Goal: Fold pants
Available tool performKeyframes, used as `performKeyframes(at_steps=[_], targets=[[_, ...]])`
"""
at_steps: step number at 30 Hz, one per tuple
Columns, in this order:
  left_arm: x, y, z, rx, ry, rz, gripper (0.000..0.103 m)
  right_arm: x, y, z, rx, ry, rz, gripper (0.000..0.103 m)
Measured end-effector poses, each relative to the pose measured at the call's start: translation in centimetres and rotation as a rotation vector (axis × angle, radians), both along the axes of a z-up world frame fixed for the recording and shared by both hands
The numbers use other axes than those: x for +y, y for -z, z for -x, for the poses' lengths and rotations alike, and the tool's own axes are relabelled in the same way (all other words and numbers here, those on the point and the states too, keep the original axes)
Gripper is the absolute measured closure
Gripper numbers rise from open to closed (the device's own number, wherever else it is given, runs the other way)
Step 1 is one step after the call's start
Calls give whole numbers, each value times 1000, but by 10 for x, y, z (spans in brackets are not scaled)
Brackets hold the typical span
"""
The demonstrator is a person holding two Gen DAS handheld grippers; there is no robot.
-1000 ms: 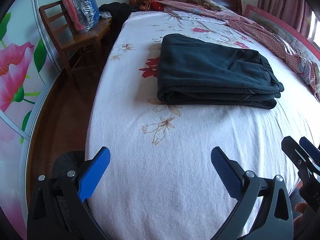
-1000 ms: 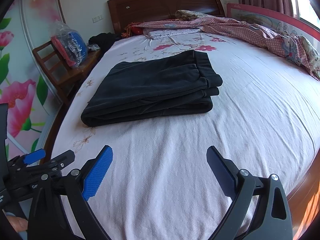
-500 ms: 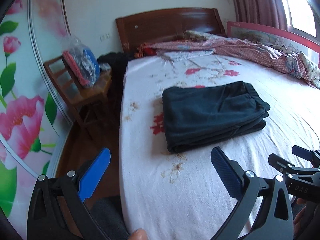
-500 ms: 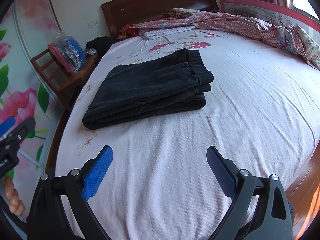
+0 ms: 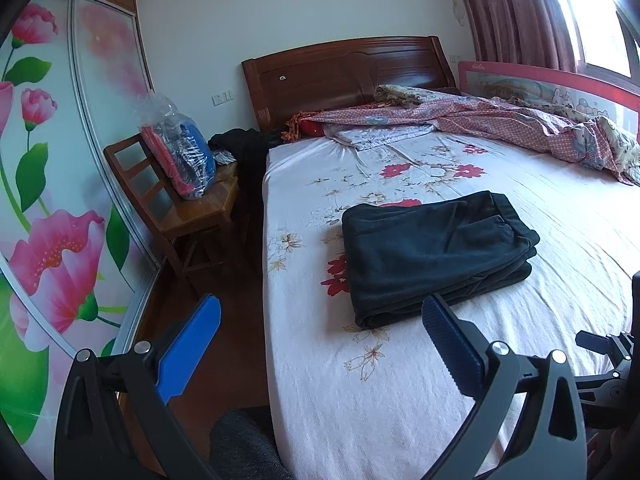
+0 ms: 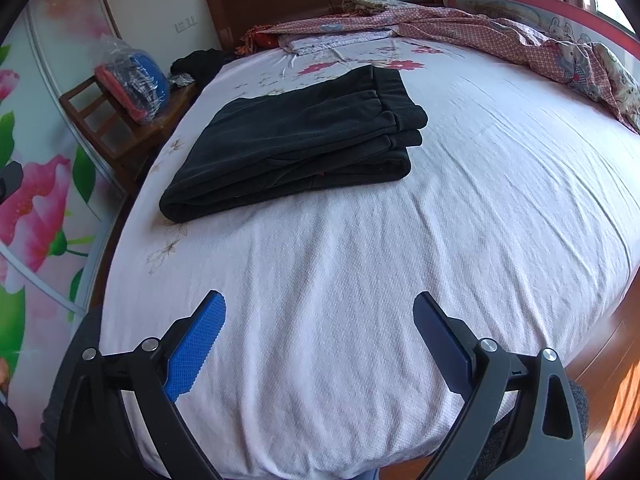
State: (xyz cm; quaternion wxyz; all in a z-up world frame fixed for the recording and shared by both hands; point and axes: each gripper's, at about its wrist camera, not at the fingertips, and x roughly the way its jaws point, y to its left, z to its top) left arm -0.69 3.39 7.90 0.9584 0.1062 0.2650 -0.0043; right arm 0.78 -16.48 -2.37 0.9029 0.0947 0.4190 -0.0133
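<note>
The dark pants (image 5: 432, 252) lie folded in a flat rectangular stack on the white flowered bed sheet (image 5: 400, 380); they also show in the right wrist view (image 6: 296, 140). My left gripper (image 5: 320, 312) is open and empty, pulled back at the bed's left front corner, well short of the pants. My right gripper (image 6: 318, 308) is open and empty, hovering over the sheet (image 6: 360, 280) near the bed's front edge. Part of the right gripper shows at the right edge of the left wrist view (image 5: 608, 352).
A wooden chair (image 5: 176, 208) with a plastic-wrapped bundle (image 5: 180, 156) stands left of the bed. A wardrobe with flower panels (image 5: 52, 200) lines the left wall. A crumpled pink quilt (image 5: 500, 120) lies by the headboard (image 5: 344, 68) and bed rail.
My left gripper has drawn back and swung left, so the pants look farther and the chair and floor come into view. My right gripper has shifted slightly. Both stay open.
</note>
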Motion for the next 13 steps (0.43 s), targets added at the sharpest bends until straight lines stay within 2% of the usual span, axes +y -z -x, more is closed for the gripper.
performKeyframes(at_steps=[8,10,11,13], targets=[[7,9,-12,53,-42,13,2,-2,1,0,8,2,-8,9],[12,17,-22,132,-41,68,2,-6,2,-2,14,12,-22,9],[15,25,-30,202,-18,118,2,-10,3,-3,19,20,-49,9],[21,50,-50,377,59,279,2,-26,5,-8,28,76,-129,9]])
